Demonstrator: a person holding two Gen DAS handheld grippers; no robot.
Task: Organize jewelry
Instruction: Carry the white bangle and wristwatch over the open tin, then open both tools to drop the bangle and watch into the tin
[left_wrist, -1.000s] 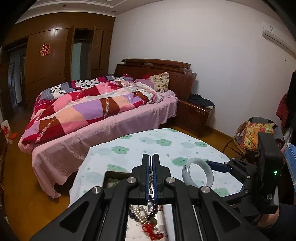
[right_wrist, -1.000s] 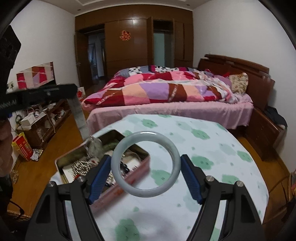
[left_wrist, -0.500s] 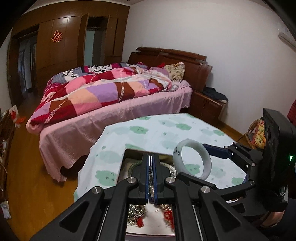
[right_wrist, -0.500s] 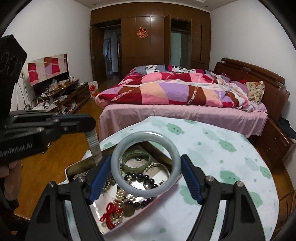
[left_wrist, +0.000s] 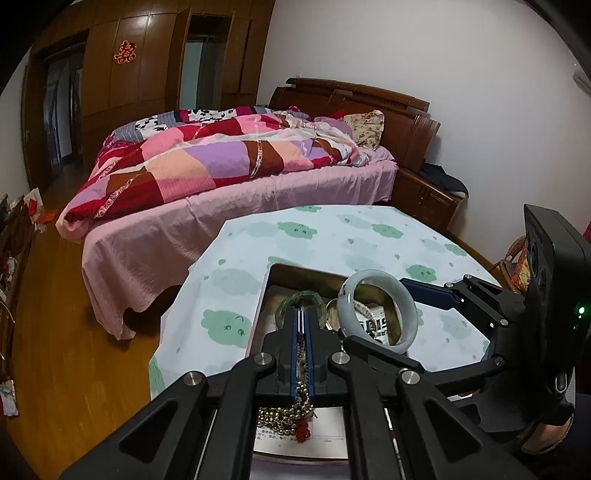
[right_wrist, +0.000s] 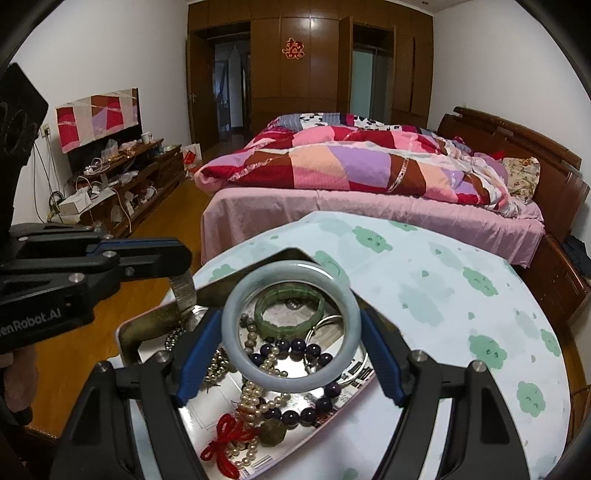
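Item 1: right gripper (right_wrist: 290, 334), jaws clamped on pale jade bangle (right_wrist: 290, 384), one blue pad each side, at 3 and 9 o'clock of the ring. Bangle was held upright above the open tin (right_wrist: 127, 338), not touching contents. In left wrist view same bangle (left_wrist: 378, 310) sat at approx 2 o'clock of the left gripper (left_wrist: 302, 332).

Item 2: left gripper, jaws pressed nearly together on a silver-tone chain (left_wrist: 301, 400), which hung down from the pads; its bead end with red tassel lay over a printed card in the tin. Right wrist view showed a metal watch-type band (right_wrist: 184, 291) hanging from the left jaws at tin's 10 o'clock edge; whether band and chain were one piece, can't tell.

Item 3: tin contents, right wrist view: green bangle (right_wrist: 290, 310) at 12 o'clock; dark purple bead bracelet (right_wrist: 295, 384) centre; pearl strand (right_wrist: 255, 406) w/ red knot (right_wrist: 221, 443) at 6–7 o'clock; silver ring (right_wrist: 364, 363) at 3 o'clock.

Item 4: tin stood on table (right_wrist: 443, 302) w/ white cloth, green cloud print. Bed (right_wrist: 369, 173) w/ patchwork quilt beyond, 12 o'clock.
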